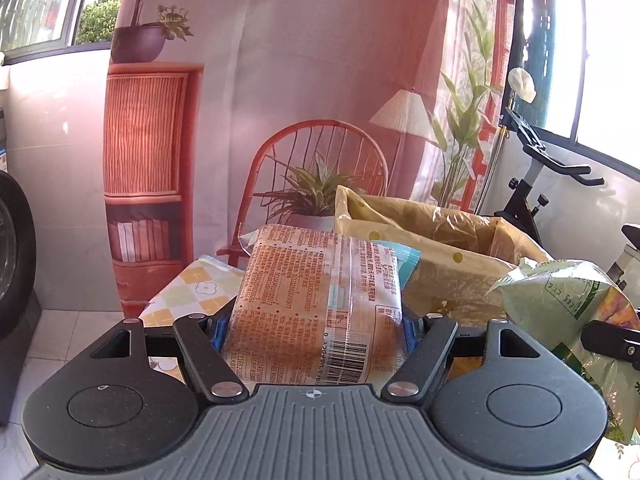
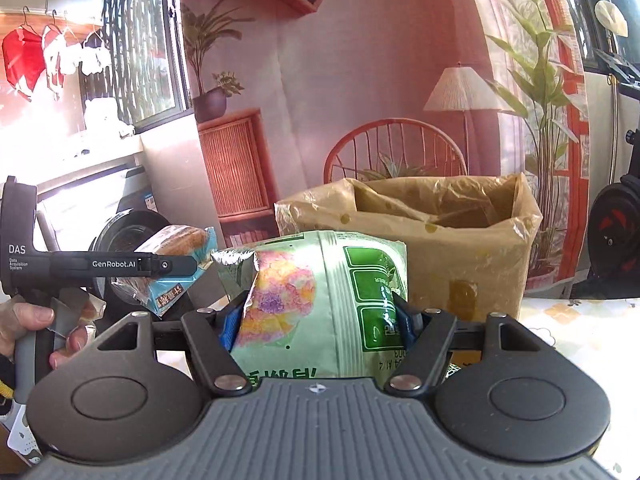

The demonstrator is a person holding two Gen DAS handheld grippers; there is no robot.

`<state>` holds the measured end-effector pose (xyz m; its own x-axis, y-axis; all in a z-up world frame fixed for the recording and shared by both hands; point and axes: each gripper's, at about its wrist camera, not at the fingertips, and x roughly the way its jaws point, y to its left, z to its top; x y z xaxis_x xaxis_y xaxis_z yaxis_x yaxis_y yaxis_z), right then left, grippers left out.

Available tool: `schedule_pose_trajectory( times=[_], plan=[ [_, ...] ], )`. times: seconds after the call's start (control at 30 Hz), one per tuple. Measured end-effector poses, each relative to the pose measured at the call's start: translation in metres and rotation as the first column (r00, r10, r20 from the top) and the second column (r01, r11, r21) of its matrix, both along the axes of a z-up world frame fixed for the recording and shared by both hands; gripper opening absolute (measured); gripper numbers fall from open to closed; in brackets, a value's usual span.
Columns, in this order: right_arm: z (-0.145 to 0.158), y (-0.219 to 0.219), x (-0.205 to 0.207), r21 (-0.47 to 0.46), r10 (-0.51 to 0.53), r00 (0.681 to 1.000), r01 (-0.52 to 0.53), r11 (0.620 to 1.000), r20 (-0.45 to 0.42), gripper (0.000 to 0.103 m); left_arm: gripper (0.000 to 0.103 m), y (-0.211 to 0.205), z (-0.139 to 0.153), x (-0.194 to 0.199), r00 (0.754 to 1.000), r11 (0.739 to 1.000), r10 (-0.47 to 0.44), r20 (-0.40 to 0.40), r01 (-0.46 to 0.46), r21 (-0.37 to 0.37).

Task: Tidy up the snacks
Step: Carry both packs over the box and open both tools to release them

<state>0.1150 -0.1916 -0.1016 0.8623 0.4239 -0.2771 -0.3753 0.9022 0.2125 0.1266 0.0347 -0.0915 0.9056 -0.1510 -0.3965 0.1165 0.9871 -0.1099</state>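
Both grippers loaded, both off the table; left gripper (image 1: 316, 320) has its jaws closed narrow on a bread pack (image 1: 308, 304), clear wrapper, printed back and barcode facing the camera, pack standing up between the jaws and rising well above them; right gripper (image 2: 318, 320) has its jaws closed on a green bag (image 2: 324, 304), puffy, gripped across its middle, most of it above the jaws; box (image 2: 424, 240), lined with a yellow dotted plastic liner, open top, sits ahead of both sets of jaws and slightly right of them, on the checked tablecloth (image 2: 580, 320); box interior partly visible, contents not clear; judgement: both snacks are being carried toward the box, neither yet over its rim; risks: both wrappers look slick and air-filled, so a squeezed pack could slide out of the pads if tilted; the two packs are near each other, green bag just right of the left jaws, so a collision in the approach could knock one loose; loose liner folds at the rim could snag a pack or fold inward and block the opening; bread may crush under a tight grip
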Motion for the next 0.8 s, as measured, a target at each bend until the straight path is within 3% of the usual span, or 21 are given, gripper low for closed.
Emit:
schedule_pose_trajectory(
  times=[0.17,0.33,0.53,0.73,0.8],
  plan=[
    [0.032,-0.003,0.019,-0.03,-0.054,0.991,0.058,0.998,0.119,0.07,0.076,-0.014,0.022,0.018,0.997,1.0,-0.014,0.073,0.013,0.009],
    [0.047,-0.011,0.068,-0.055,-0.126,0.985,0.133,0.99,0.117,0.07,0.076,-0.035,0.04,0.054,0.994,0.998,-0.055,0.091,0.053,0.03],
    [0.05,-0.016,0.142,-0.088,-0.22,0.975,0.22,0.972,0.008,0.071,0.076,-0.066,0.047,0.113,0.994,0.993,-0.095,0.049,0.092,0.076],
    [0.03,-0.032,0.195,-0.061,-0.302,0.933,0.296,0.953,-0.197,0.072,0.076,-0.089,0.037,0.161,0.995,0.99,-0.098,-0.01,0.098,0.096],
    [0.024,-0.037,0.201,-0.054,-0.32,0.922,0.316,0.947,-0.218,0.073,0.077,-0.094,0.035,0.172,0.994,0.99,-0.107,-0.031,0.109,0.09]
  ],
)
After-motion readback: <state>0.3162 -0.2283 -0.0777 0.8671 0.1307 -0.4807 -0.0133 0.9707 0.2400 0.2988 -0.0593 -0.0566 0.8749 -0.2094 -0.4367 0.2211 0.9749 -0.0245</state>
